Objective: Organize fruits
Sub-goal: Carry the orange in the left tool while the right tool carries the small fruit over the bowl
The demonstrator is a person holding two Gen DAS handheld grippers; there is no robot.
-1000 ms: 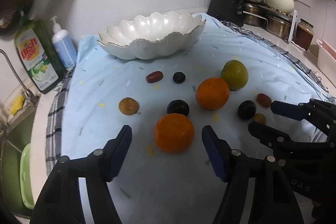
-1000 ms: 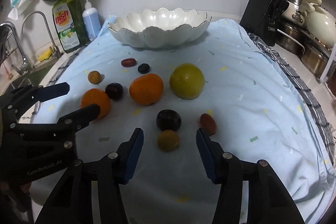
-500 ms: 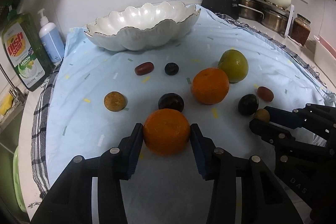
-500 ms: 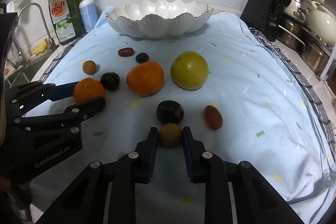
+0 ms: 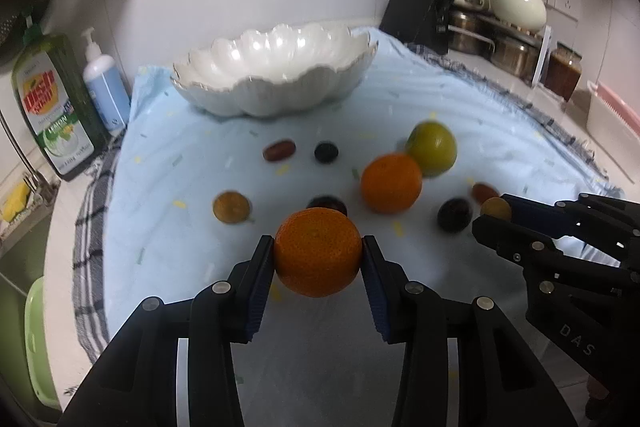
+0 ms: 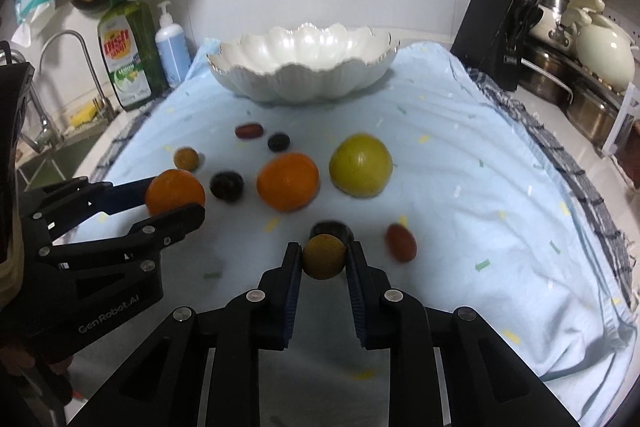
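Both sets of jaws have just closed in, each w/ a fruit between them. A sec ago the left gripper stood wide around the orange on the cloth; now its pads press both sides and the fruit looks raised a little off the blue cloth, though the blur makes the gap hard to judge. The right gripper was likewise open around the small brown fruit; now it's clamped on it, jaws nearly together, just in front of a dark plum.

Meaning: two pickups done at once, so prob. next is carrying both to the white bowl at the back of the cloth, which looks empty.

The orange: round, bright, pebbled skin, fills the span between the pads, gripped about mid-height. The small fruit: dull yellow-brown, roundish, matte, much smaller than the orange.

Left on the cloth, seen from the right wrist: a second orange, a yellow-green fruit just beside it, another dark plum, a small brown fruit, a reddish oval one w/ a dark berry near it, and a red oval fruit to the right of the held one. Plenty still to sort.
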